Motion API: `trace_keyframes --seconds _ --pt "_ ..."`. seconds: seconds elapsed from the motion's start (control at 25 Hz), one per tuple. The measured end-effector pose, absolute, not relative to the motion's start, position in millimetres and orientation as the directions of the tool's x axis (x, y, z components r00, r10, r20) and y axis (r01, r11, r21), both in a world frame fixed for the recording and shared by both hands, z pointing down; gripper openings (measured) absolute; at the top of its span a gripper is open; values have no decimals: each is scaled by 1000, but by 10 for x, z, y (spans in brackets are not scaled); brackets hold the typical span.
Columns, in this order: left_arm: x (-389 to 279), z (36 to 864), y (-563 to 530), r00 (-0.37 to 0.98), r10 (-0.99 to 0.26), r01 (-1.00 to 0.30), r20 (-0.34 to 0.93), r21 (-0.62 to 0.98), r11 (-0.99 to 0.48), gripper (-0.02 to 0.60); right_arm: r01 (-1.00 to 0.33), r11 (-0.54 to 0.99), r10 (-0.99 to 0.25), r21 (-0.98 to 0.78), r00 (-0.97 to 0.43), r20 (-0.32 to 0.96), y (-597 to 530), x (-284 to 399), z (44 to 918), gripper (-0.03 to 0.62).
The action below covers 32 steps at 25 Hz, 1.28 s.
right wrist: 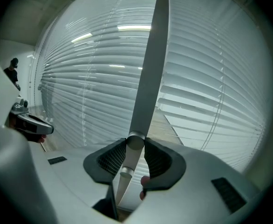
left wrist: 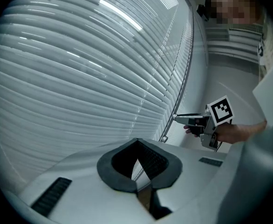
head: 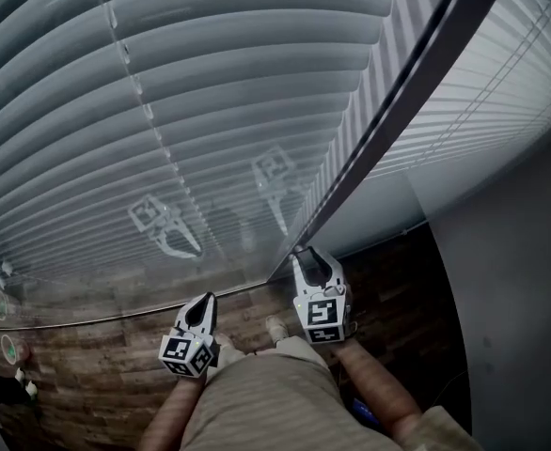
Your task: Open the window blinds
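Note:
Closed grey slat blinds [head: 210, 92] fill the window in front of me. The dark tilt wand [head: 388, 111] hangs slanted from the upper right down to my right gripper [head: 304, 250]. In the right gripper view the wand [right wrist: 150, 69] runs between the pads, and the right gripper [right wrist: 135, 141] is shut on its lower end. My left gripper [head: 203, 299] hovers lower left of it, apart from the blinds. Its tips [left wrist: 137, 141] meet with nothing held. The left gripper view shows the right gripper [left wrist: 178, 118] at the wand [left wrist: 185, 73]. The left gripper [right wrist: 50, 129] appears at the left of the right gripper view.
A second blind [head: 501, 83] covers the adjoining window at the right, beside a plain wall [head: 511, 280]. Thin lift cords [head: 144, 111] run down the slats. A wood-pattern floor [head: 97, 346] lies below, with small objects [head: 7, 346] at the far left.

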<state>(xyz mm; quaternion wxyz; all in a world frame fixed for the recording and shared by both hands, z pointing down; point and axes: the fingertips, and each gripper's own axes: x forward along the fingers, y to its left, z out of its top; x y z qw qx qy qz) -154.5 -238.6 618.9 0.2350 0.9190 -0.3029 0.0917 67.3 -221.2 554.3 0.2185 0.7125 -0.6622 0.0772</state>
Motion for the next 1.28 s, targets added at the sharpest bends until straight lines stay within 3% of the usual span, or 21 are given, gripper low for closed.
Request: trace_keyframes --seconds 0.16,0.32,0.48,0.6,0.76,0.88,0.96,1.04,1.16,1.28 --pt "-1543 6214 -2447 802 -509 -597 312 378 -708 12 -996 -52 -910 72 77 408 -2268 680 5562 126" --pt "-1526 6161 -2479 805 -502 -593 317 384 -708 12 -974 -83 -913 -210 -10 409 -2297 720 5539 126" --pt "-1506 6251 -2475 806 -496 -591 324 382 -711 12 -829 -102 -925 -550 -125 360 -2294 745 5639 126" --pt "-1503 6274 -2503 804 -498 -593 325 377 -711 12 -740 -92 -930 -666 -175 323 -2325 744 5670 127" --pt "-1519 6259 -2503 797 -505 -602 331 372 -707 12 -821 -37 -930 -569 -180 320 -2334 737 5620 128" --pt "-1573 6259 -2495 788 -513 -613 340 364 -701 12 -979 7 -929 -203 -81 360 -2219 728 5505 166" --pt "-1612 6281 -2553 778 -526 -627 344 359 -691 12 -1000 30 -935 8 -26 355 -2238 684 5470 166" --pt "-1630 6306 -2592 769 -536 -638 349 357 -683 12 -994 41 -938 104 -3 347 -2304 636 5493 166" --pt "-1610 6284 -2579 767 -537 -640 352 354 -682 12 -992 16 -939 124 28 342 -2374 647 5505 154" --pt "-1578 6297 -2587 770 -529 -636 358 350 -688 12 -999 -25 -941 -35 12 339 -2395 708 5518 130"
